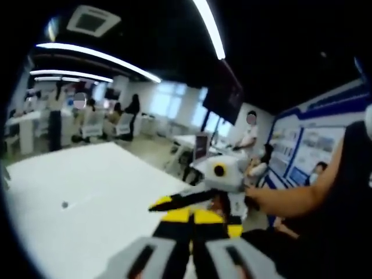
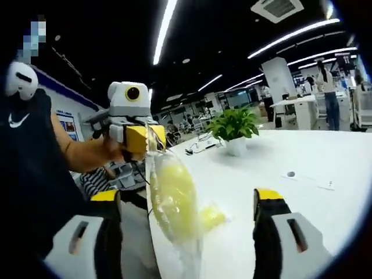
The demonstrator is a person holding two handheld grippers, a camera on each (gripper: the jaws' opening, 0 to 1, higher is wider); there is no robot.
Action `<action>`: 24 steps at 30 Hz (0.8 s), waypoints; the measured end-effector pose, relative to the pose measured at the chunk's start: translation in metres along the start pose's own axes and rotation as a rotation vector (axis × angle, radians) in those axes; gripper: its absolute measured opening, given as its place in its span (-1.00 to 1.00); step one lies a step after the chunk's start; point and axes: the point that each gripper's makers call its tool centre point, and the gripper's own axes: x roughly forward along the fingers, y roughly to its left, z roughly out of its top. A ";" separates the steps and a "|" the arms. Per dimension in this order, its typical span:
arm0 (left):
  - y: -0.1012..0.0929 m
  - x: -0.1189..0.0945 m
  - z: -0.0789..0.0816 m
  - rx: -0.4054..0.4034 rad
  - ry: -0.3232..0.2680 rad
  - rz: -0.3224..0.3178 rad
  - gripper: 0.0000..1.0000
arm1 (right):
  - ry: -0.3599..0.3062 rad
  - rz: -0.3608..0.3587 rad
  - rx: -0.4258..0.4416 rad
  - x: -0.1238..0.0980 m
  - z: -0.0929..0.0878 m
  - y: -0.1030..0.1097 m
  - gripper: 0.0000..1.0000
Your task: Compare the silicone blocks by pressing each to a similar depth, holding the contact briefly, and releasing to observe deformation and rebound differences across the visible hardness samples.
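1. Now, right gripper view: right gripper (image 2: 187, 197) is released, jaws wide apart, one each side of a clear bag (image 2: 152, 160).
2. Bag hangs upright btwn those jaws, over the counter (image 2: 302, 157) edge. Can't tell if it touches either jaw.
3. Inside the bag: yellow block (image 2: 174, 197), w/ a smaller yellow lump (image 2: 212, 216) low on its right side. Bag film blurs the outlines.
4. Left gripper (image 2: 142, 139) comes in from upper left, clenched on the bag's top edge; a hand (image 2: 110, 148) holds it from behind.
5. Plant (image 2: 232, 125) in a white pot sits further back on the counter, well apart from the bag.
6. Left gripper view: left gripper (image 1: 189, 244) jaws look close together at the bottom. Right gripper (image 1: 174, 202) enters from the right, yellow/black jaws pointing left, just above the left one.
7. White counter (image 1: 87, 197) spreads left of both grippers; small dark dot (image 1: 64, 204) on it.
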 end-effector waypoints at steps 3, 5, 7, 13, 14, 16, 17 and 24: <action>0.000 0.000 0.001 -0.002 -0.005 0.001 -1.00 | -0.035 -0.015 -0.017 -0.006 0.009 0.001 0.93; 0.000 0.000 0.003 -0.005 -0.008 0.002 -1.00 | -0.024 -0.037 -0.040 -0.009 0.009 -0.001 0.93; 0.000 0.000 0.005 -0.011 -0.013 0.000 -1.00 | -0.022 -0.045 -0.031 -0.013 0.009 -0.004 0.93; 0.008 0.002 0.012 -0.074 -0.043 0.008 -1.00 | -0.026 -0.117 -0.032 -0.027 0.010 -0.019 0.93; 0.010 0.005 0.011 -0.088 -0.047 0.014 -1.00 | -0.024 -0.131 -0.041 -0.029 0.009 -0.021 0.93; 0.015 0.008 0.009 -0.112 -0.060 0.028 -1.00 | -0.015 -0.167 -0.046 -0.036 0.006 -0.026 0.93; 0.017 0.010 0.007 -0.125 -0.067 0.035 -1.00 | -0.010 -0.183 -0.057 -0.041 0.003 -0.029 0.93; 0.027 0.024 -0.013 -0.205 -0.087 0.054 -1.00 | -0.006 -0.277 -0.003 -0.073 -0.021 -0.041 0.93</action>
